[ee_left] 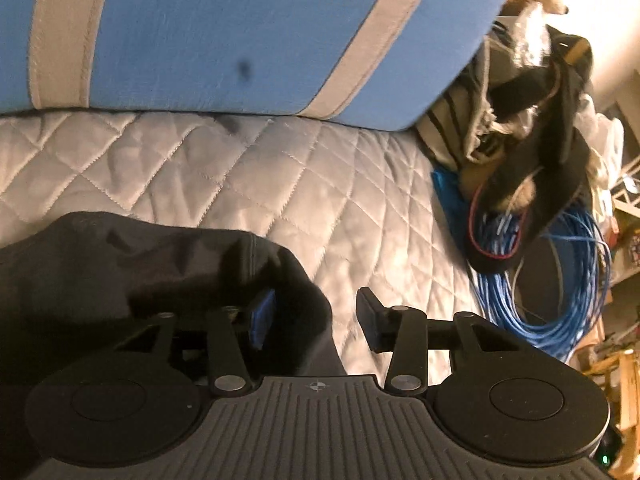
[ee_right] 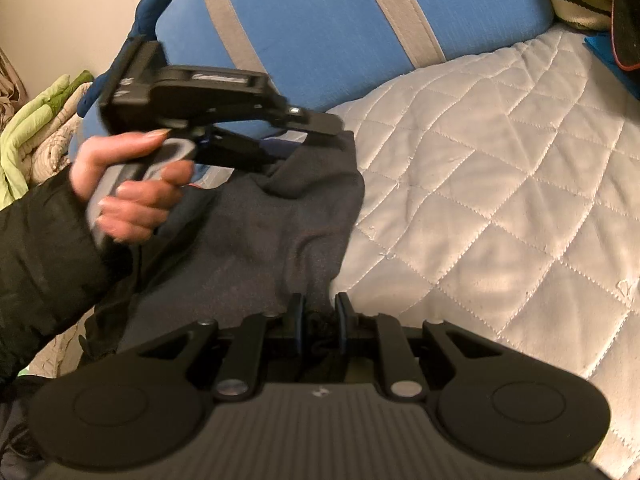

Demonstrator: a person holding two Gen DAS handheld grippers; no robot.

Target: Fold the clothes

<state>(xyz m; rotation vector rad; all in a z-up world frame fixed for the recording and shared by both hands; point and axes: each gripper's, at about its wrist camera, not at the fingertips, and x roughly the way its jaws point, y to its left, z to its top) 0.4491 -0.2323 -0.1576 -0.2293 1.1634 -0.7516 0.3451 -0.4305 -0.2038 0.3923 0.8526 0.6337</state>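
The right gripper [ee_right: 319, 318] is clamped on the dark garment [ee_right: 256, 240], which stretches ahead-left over the quilted bedspread [ee_right: 500, 184]; the left gripper [ee_left: 316, 316] stands wide apart, cloth draped between its fingers.

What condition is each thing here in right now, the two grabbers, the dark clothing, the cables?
left gripper: open, dark cloth draped between its fingers.
right gripper: shut on dark garment.
dark garment: crumpled, unfolded, on the quilt.
blue cable: coiled.
clothes pile: heaped, unfolded.
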